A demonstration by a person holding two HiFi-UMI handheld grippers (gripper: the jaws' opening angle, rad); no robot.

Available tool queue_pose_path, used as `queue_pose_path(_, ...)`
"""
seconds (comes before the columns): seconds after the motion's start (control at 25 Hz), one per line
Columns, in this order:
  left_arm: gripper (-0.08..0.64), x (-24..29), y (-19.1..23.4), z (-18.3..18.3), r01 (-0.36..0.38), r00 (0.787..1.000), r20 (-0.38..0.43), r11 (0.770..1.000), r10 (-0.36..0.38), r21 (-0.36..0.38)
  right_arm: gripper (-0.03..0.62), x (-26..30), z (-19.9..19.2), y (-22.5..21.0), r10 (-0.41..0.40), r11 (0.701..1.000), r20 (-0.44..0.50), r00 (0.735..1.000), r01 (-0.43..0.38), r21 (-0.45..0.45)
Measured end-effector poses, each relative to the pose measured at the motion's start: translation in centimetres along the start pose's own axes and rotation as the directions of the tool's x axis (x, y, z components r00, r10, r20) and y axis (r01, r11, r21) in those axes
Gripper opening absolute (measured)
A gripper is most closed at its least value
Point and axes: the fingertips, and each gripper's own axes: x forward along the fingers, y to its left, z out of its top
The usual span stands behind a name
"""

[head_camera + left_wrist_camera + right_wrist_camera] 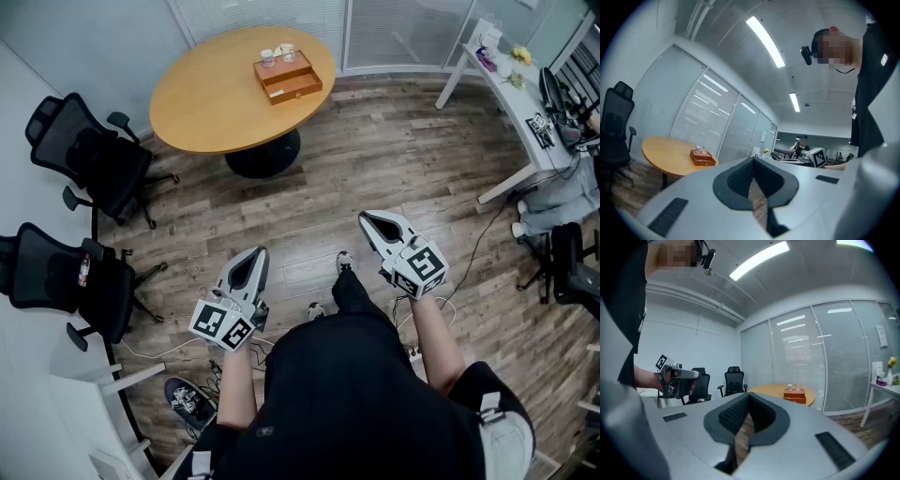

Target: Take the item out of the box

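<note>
the left gripper (pixel 753 160) has its jaws together with nothing between them, and so has the right gripper (pixel 748 395); each pair of dark ribbed pads meets at the tips. both are held level over the grey-brown wood plank floor (pixel 375 169). the small reddish-brown wooden box (pixel 289 77) lies well ahead of both pairs of jaws, a little left of the line of the left jaws and a little right of the line of the right jaws. it rests on the round light wooden table (pixel 206 94), on the part of the top nearer the right jaws and close to that edge. two small clear glass jars (pixel 277 55) stand on the box's lid; what lies inside cannot be seen. between the jaws and the table's edge there is bare floor. two black office chairs (pixel 89 155) stand well off to the left of the left jaws, near the wall, apart from the table. a long white desk (pixel 511 103) runs far off to the right of the right jaws.
</note>
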Motion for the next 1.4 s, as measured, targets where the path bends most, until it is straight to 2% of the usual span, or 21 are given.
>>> queue_pose_path(0.76,0.006,1.7,1.1,-0.5,-0.002,1.000,-0.020,1.000,0.001,-0.017,0.006,1.9,-0.7,-0.9,0.047,0.999,-0.013,0.999,-0.047,0.004)
queue_pose_path(1.04,0.006,4.1,2.3,0.0,-0.021,0.999,-0.028,1.000,0.021,-0.022,0.008,3.4,0.0,-3.2,0.048,0.998,-0.012,0.999,-0.048,-0.040)
queue_pose_path(1.4,0.006,10.2,4.1,0.8,-0.063,0.998,-0.028,0.998,0.063,-0.016,0.006,6.5,-0.2,-9.4,0.097,0.995,-0.028,0.995,-0.098,-0.025)
